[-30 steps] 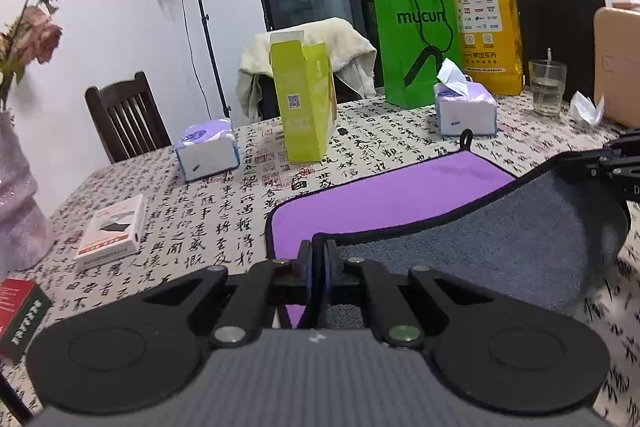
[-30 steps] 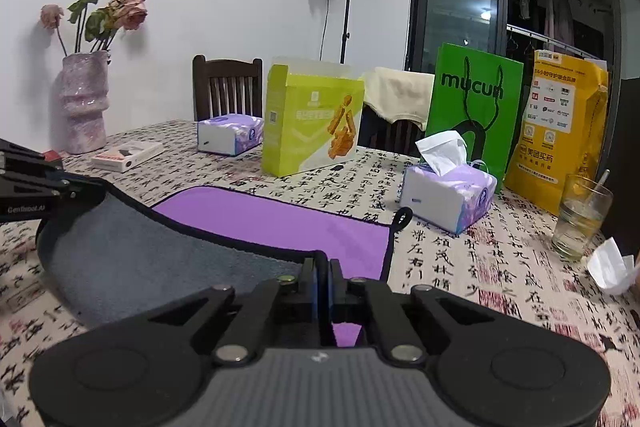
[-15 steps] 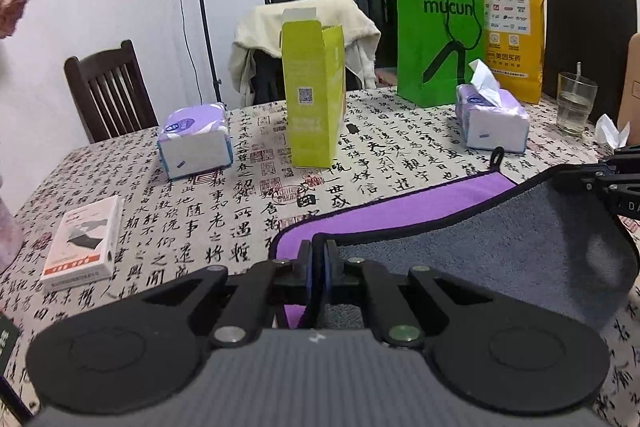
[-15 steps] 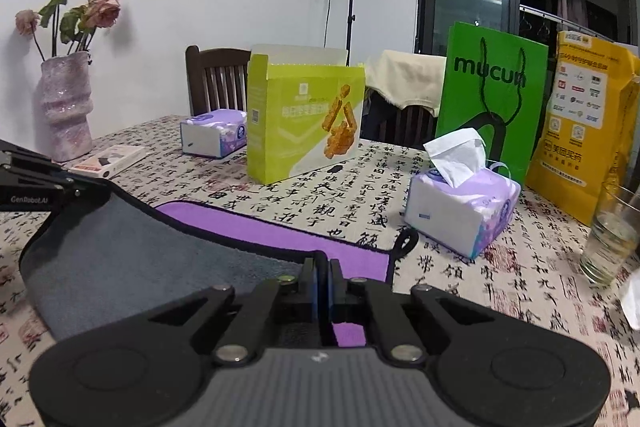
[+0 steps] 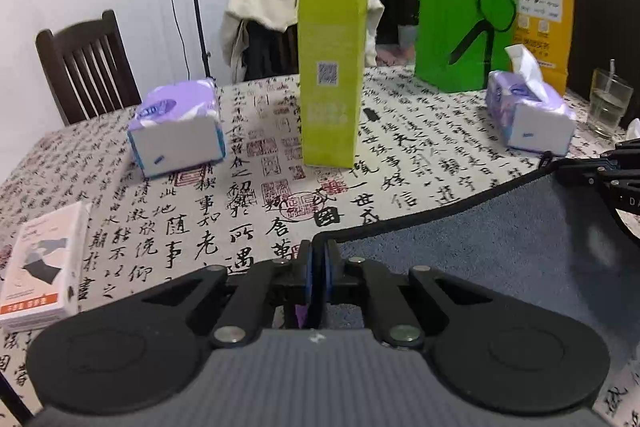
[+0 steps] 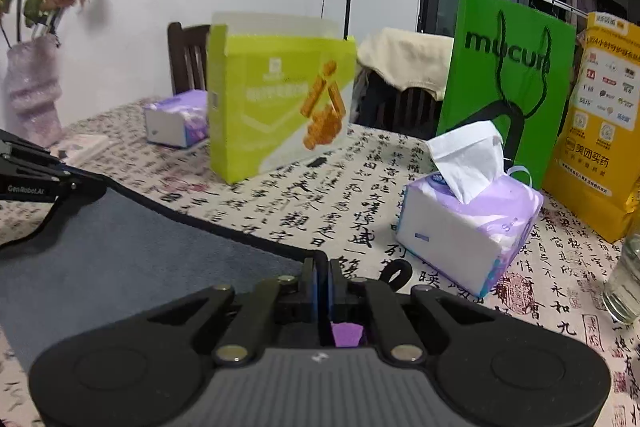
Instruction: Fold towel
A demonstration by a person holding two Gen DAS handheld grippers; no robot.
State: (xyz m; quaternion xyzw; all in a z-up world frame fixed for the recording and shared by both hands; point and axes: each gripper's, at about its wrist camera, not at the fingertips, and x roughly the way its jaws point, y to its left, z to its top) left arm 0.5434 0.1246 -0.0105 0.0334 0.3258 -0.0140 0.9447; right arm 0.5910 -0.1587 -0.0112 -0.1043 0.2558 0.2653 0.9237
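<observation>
The towel [image 5: 500,247] is grey on one side and purple on the other, with a black trimmed edge. Its grey side faces up, stretched between both grippers above the table. My left gripper [image 5: 318,255] is shut on the towel's left corner. My right gripper [image 6: 322,275] is shut on the right corner, and the grey cloth [image 6: 120,247] runs off to the left there. Only a small patch of purple [image 6: 347,334] shows under the right jaws. The towel's black hanging loop [image 6: 396,273] sticks out just right of the right gripper. Each gripper shows at the edge of the other's view.
On the calligraphy tablecloth [image 5: 224,211] stand a yellow-green carton [image 5: 330,75], two tissue packs [image 5: 178,127] [image 6: 468,215], a green bag [image 5: 464,15], a yellow bag [image 6: 600,131], a glass [image 5: 608,103], a white booklet [image 5: 40,267] and a vase with dried roses [image 6: 32,87]. Chairs stand behind.
Both grippers have carried the towel's near edge forward over the far half. The purple side that lay open before is now covered by the grey side.
</observation>
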